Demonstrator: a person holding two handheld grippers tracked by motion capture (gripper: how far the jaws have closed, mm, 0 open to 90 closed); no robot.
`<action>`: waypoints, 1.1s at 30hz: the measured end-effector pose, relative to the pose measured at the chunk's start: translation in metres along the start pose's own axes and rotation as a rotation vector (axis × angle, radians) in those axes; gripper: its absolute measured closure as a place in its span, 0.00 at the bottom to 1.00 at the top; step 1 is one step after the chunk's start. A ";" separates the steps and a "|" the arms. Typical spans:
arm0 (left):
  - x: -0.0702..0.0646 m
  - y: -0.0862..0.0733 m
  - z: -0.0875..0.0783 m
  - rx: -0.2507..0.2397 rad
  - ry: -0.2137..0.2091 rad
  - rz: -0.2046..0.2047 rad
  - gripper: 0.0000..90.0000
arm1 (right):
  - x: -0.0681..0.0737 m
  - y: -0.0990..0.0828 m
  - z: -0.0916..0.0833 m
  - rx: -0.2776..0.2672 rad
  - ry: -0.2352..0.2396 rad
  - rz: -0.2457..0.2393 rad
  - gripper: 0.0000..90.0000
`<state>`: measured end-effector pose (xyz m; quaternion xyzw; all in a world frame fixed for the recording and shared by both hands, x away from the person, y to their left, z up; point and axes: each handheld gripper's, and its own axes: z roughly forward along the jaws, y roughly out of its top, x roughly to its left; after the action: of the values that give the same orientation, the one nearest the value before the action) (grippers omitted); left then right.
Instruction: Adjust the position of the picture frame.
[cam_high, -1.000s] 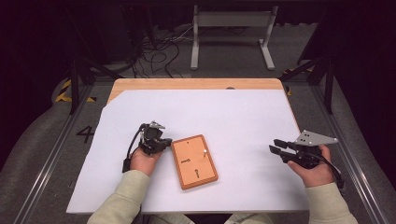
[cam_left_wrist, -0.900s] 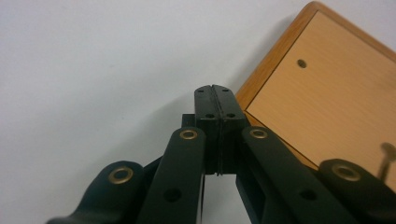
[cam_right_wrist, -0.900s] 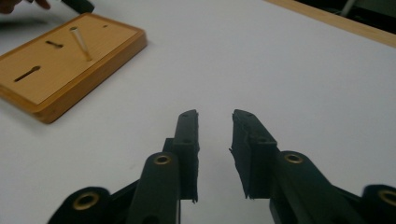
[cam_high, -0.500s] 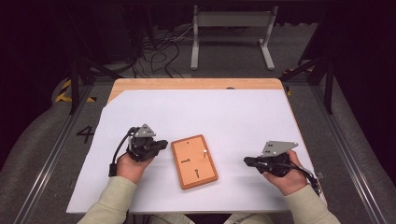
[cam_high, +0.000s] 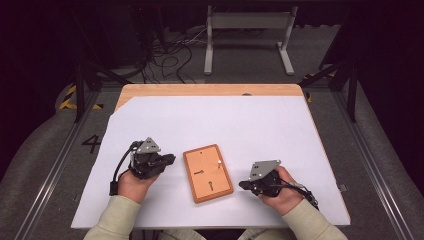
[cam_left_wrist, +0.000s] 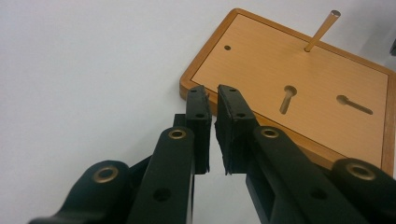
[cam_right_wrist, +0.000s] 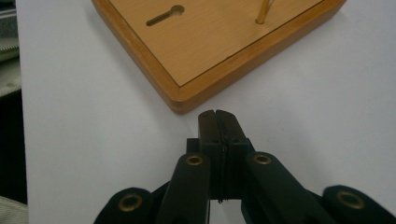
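One board (cam_high: 207, 173) lies on the white sheet (cam_high: 215, 125) between two grippers. It is a tan wooden rectangle with rounded corners and a raised darker rim. It carries one upright metal pin (cam_left_wrist: 322, 31), two keyhole slots (cam_left_wrist: 287, 98) and one small round hole (cam_left_wrist: 227, 47). The left gripper (cam_left_wrist: 213, 95) points at the board's near corner, just short of it; its jaws have just been opening and stand slightly apart, empty. The right gripper (cam_right_wrist: 217, 115) sits just off another corner, jaws pressed together on nothing.
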<state>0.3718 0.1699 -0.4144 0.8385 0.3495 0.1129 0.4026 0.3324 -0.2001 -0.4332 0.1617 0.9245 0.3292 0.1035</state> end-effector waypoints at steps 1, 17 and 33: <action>0.001 -0.001 0.000 -0.003 0.004 -0.003 0.92 | 0.001 0.001 0.002 0.011 0.002 -0.012 1.00; 0.016 -0.016 -0.009 -0.003 0.041 -0.098 0.92 | 0.008 0.017 0.023 0.098 0.006 -0.041 1.00; 0.025 -0.017 -0.013 -0.002 0.074 -0.138 0.92 | 0.035 0.065 0.066 0.064 0.078 -0.148 1.00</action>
<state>0.3750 0.2019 -0.4212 0.8073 0.4209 0.1163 0.3970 0.3348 -0.1017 -0.4452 0.0833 0.9473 0.2970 0.0864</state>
